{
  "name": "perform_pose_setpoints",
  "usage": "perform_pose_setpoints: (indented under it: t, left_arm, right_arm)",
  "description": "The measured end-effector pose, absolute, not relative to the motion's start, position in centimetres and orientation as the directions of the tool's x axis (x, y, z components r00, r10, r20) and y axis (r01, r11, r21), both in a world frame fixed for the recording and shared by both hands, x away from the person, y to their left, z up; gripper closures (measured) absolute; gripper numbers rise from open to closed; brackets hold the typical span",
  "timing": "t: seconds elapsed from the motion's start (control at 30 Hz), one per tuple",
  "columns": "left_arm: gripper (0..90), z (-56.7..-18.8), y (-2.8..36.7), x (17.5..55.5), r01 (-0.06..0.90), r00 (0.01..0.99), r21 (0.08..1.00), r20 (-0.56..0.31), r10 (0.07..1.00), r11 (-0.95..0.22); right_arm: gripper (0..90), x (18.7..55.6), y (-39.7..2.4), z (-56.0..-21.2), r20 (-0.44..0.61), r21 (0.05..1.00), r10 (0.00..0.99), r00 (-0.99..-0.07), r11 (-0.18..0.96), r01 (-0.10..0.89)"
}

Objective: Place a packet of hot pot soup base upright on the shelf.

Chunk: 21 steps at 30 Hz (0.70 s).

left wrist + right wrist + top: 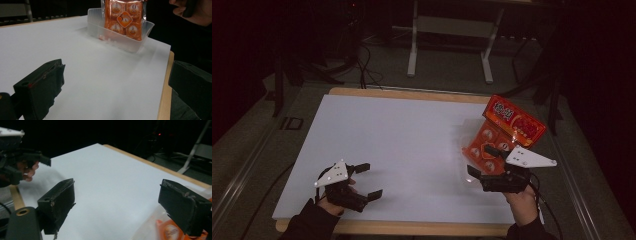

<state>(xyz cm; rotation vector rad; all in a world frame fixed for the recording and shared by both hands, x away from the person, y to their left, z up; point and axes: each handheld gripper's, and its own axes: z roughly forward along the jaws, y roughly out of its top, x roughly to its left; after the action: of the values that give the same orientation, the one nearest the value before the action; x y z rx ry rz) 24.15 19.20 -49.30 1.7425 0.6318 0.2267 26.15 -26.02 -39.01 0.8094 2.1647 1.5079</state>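
A bench [412, 95] with a wooden edge is carrying a white sheet [397, 145] over its top. Beyond it, a white metal frame [452, 30] is standing on the dark floor [442, 75], with black cables [364, 65] trailing beside it.

- From the high view, my room is dim; the white table sheet [402, 145] is the one bright area, lit evenly from above, and the edges fall to near black.
- The orange packet [507, 132] keeps its colour but its print is soft and grainy.
- In my left gripper view, my left gripper [117, 85] is blurred and dark, and the clear tray [125, 40] looks hazy.
- In my right gripper view, my right gripper [125, 205] is underexposed, with a faint shadow on the sheet.
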Motion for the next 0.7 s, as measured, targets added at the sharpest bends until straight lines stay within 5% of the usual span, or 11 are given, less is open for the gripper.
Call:
perform_pose_setpoints:
  t: [0.7]
  left_arm:
    - [0.3, -49.5, 19.0, 24.0, 0.286, 0.842, 0.945, -0.170, 0.511, -0.156]
  right_arm:
    - [12.7, 25.3, -22.1, -44.4, 0.017, 0.889, 0.502, -0.865, 0.388, 0.243]
